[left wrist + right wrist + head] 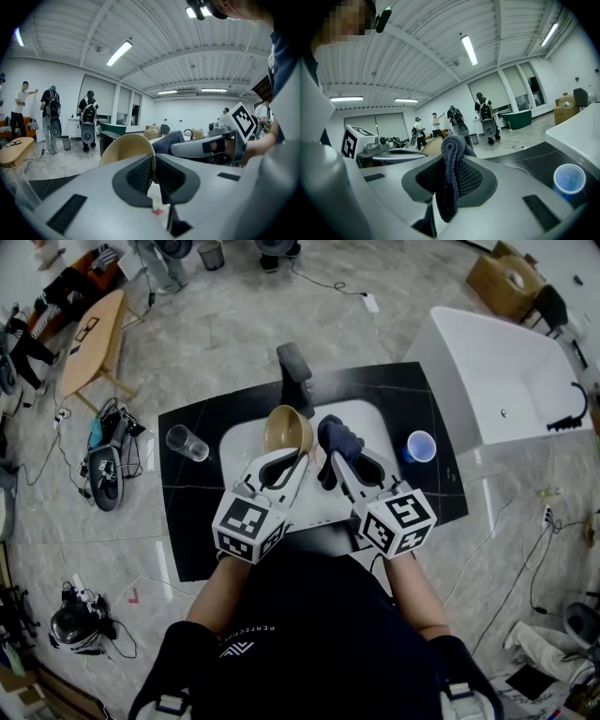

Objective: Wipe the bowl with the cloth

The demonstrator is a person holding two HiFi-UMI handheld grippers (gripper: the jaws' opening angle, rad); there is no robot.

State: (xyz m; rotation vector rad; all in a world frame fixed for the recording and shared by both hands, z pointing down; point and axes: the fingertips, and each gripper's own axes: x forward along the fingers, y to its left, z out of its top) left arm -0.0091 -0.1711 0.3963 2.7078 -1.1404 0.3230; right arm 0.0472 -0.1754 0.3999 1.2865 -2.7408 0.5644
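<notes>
Bowl: the tan bowl (288, 429) is sitting tipped up over the white sink basin (246, 442), at the centre of the head view.
Left gripper: the left gripper (298, 459) is pinching the bowl's rim, with its jaws closed almost together on the thin wall.
Cloth: the dark blue cloth (337, 442) is bunching just right of the bowl; I cannot tell whether the two are touching.
Right gripper: the right gripper (334, 461) is clamping the cloth.
Doing it well: probably holding the rim pinch steady, pressing the raised fold against the inner wall and sweeping round.
Head view only: it is showing the black faucet (295, 371) and the clear glass (187, 442).
Right gripper view only: it is showing the cloth's tail (446, 206) hanging below the pads.
</notes>
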